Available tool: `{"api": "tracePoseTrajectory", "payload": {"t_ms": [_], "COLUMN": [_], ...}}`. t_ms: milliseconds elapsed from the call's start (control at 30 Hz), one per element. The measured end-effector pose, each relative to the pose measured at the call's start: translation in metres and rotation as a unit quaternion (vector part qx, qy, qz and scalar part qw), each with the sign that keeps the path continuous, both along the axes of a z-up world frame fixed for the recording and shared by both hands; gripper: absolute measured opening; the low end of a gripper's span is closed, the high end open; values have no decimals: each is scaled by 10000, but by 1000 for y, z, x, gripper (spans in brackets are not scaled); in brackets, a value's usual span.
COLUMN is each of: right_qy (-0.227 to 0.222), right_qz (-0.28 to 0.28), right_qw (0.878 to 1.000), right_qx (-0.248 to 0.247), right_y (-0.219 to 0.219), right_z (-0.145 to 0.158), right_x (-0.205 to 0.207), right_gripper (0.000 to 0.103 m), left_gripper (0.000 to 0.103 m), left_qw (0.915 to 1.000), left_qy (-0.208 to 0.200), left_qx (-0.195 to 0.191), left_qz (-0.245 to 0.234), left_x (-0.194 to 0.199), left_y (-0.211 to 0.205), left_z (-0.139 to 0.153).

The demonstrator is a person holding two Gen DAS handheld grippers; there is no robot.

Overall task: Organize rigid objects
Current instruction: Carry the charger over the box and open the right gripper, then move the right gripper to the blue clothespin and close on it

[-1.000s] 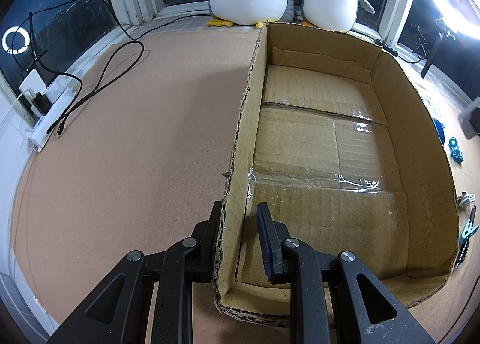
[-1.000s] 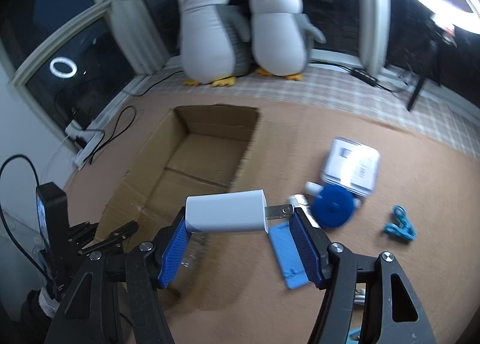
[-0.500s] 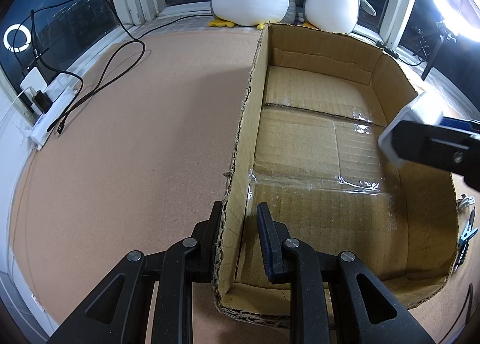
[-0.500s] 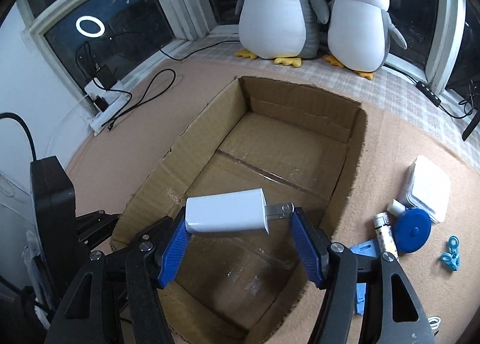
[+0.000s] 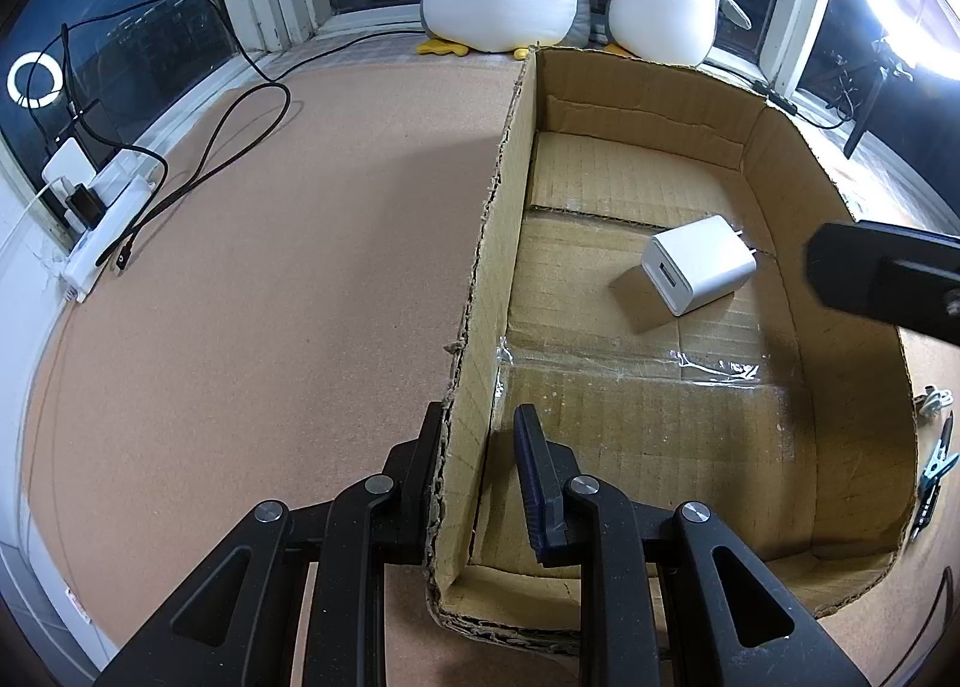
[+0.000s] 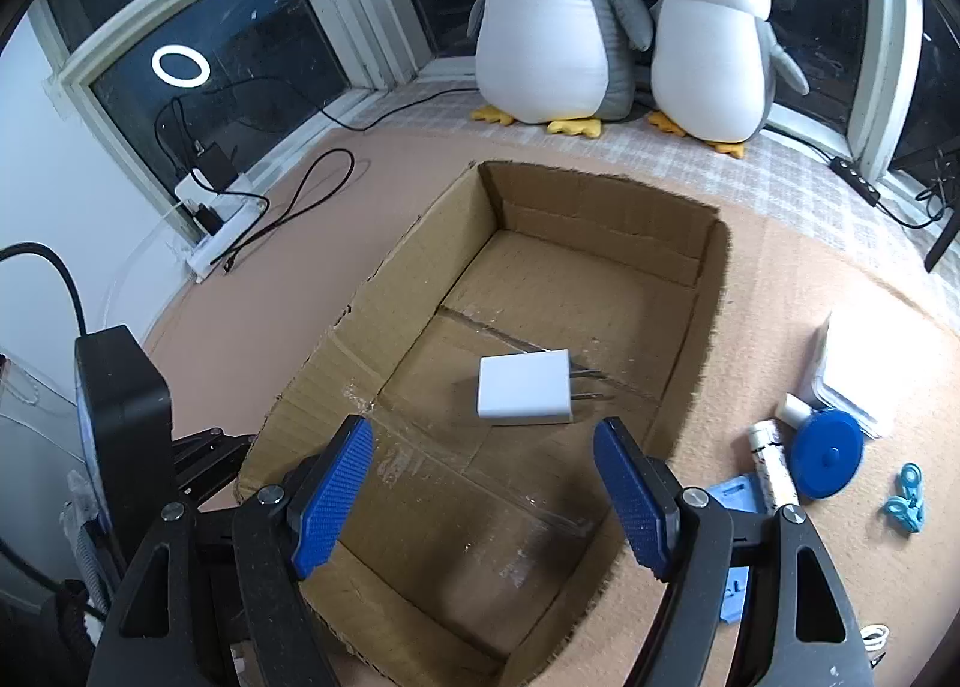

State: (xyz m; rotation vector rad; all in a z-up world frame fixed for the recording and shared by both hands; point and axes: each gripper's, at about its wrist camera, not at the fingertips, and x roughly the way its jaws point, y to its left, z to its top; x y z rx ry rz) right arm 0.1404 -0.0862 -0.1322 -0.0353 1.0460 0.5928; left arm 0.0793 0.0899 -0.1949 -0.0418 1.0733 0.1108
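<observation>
While the left gripper [image 5: 480, 435] is clamped on the left wall of the cardboard box [image 5: 498, 219], one finger is seen outside the wall and the other inside it. Over the near end of the box the right gripper [image 6: 486, 483] is held with its jaws opening and nothing between them. On the box floor, just beyond those blue pads [image 6: 333, 495], the white charger [image 6: 523, 387] is found lying on its side, its prongs turned toward three o'clock in the right wrist view; in the left wrist view it is seen at about two o'clock from the clamped wall, near the right side of the box. On the cork worktop [image 6: 780, 291], at three o'clock of the box, a white tube [image 6: 771, 462], a blue round case [image 6: 827, 453], a light blue clip [image 6: 906, 498] and a white flat box [image 6: 852, 381] are laid close together. At twelve o'clock, by the window, two plush penguins [image 6: 552, 27] are set side by side.
</observation>
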Motion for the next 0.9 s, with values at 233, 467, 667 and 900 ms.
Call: {"api": "tracePoseTrajectory", "payload": {"t_ms": [233,467,667,900], "right_qy": [-116,-249,-204,-9], "right_qz": [-288,-910,-1461,-1760], "right_qw": [9994,9955,9882,9816], "right_qx": [126,-34,-409,-741], "right_y": [-41,-123,-194,-235], "right_z": [14,20,7,-23], "right_x": [-5,-12,-7,8], "right_gripper": [73,73,73,72], "left_gripper": [23,23,23,23], "left_qw": [10000,10000,10000,9999], "left_qy": [4,12,24,39], "left_qx": [23,43,83,115], "left_qz": [-8,-8,-6,-3], "left_x": [0,0,1,1], "left_y": [-1,-2,-3,-4], "left_z": [0,0,0,0]}}
